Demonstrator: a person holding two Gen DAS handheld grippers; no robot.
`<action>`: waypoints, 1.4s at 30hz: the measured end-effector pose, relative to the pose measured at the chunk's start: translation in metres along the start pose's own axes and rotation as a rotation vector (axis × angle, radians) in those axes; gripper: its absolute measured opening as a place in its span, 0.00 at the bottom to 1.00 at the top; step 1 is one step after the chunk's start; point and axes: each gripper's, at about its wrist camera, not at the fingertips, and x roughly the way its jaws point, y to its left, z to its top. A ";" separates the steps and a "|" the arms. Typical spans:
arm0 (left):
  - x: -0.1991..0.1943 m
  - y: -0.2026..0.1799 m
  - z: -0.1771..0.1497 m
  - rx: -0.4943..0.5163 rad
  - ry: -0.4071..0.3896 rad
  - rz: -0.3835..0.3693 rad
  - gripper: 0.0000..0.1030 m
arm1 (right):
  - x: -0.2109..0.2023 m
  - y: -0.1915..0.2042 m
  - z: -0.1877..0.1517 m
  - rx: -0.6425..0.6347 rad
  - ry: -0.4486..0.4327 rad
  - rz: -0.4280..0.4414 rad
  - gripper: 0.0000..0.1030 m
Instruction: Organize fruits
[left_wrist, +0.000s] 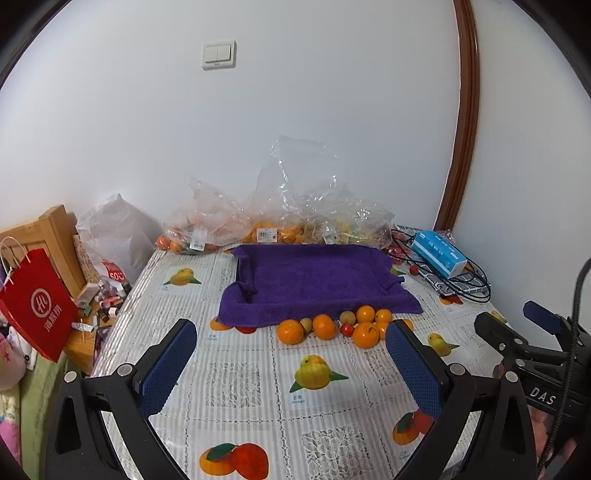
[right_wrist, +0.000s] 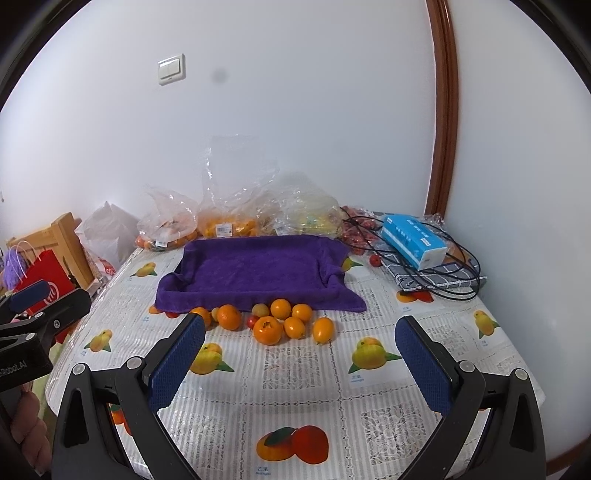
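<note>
Several oranges (left_wrist: 324, 326) (right_wrist: 267, 329) lie loose in a cluster on the tablecloth, just in front of a tray draped with a purple towel (left_wrist: 317, 280) (right_wrist: 258, 269). A small red fruit (left_wrist: 346, 329) (right_wrist: 252, 321) and a pale yellowish fruit (left_wrist: 347, 316) (right_wrist: 260, 309) sit among them. My left gripper (left_wrist: 291, 360) is open, short of the cluster, with nothing between its blue pads. My right gripper (right_wrist: 301, 354) is open as well, also on the near side of the fruit. Each gripper shows at the edge of the other's view.
Clear plastic bags of fruit (left_wrist: 266, 229) (right_wrist: 225, 221) stand against the wall behind the tray. A blue tissue box (left_wrist: 437, 253) (right_wrist: 413, 236) and black cables (right_wrist: 443, 280) lie at the back right. A red paper bag (left_wrist: 35, 302) and clutter sit off the table's left edge.
</note>
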 end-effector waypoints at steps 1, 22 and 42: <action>-0.001 -0.001 0.000 0.005 -0.003 0.000 1.00 | 0.001 0.000 0.000 0.000 0.001 0.002 0.99; 0.004 -0.012 0.008 0.023 -0.005 -0.021 1.00 | 0.010 0.001 0.007 0.005 -0.007 0.029 0.99; 0.020 -0.007 0.005 -0.004 -0.028 -0.007 1.00 | 0.023 0.007 0.000 0.006 0.010 0.027 0.99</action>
